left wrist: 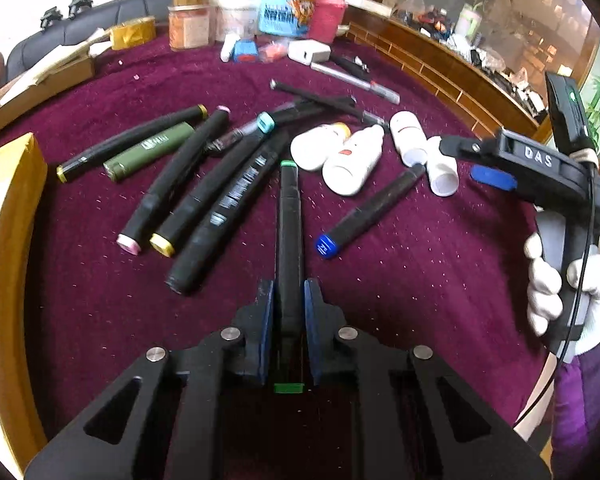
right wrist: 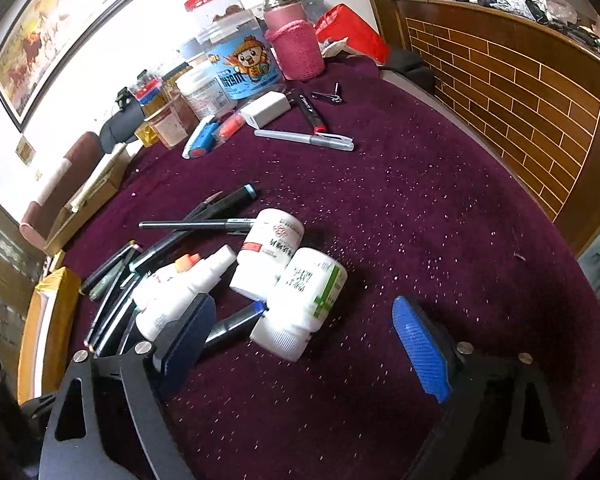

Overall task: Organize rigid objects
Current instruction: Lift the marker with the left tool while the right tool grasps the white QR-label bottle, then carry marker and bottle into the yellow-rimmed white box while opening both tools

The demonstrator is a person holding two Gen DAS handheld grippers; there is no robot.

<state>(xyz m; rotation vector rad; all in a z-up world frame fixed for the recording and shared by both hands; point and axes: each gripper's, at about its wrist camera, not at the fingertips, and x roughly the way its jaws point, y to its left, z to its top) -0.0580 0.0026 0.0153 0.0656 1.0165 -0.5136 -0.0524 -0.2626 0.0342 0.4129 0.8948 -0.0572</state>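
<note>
Jaws of left gripper (left wrist: 289, 300) clamp a green-capped marker (left wrist: 289, 216), pointing out over the maroon cloth (left wrist: 400, 280) toward the marker pile (left wrist: 204, 184). Right gripper (right wrist: 300, 344) jaws wide, holding nothing, low over the cloth, near white bottles (right wrist: 300, 300) and a blue-capped marker (right wrist: 236, 326).

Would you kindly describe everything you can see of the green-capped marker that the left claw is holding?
The green-capped marker is a long black barrel, seemingly matte plastic, with a green cap at each end: one pointing away toward the other markers, one tucked back between the claw's arms. The left claw is shut on its rear half, blue pads pressing both sides. It points straight ahead along the fingers. Whether its far end rests on the maroon cloth or hangs just above cannot be told.
</note>
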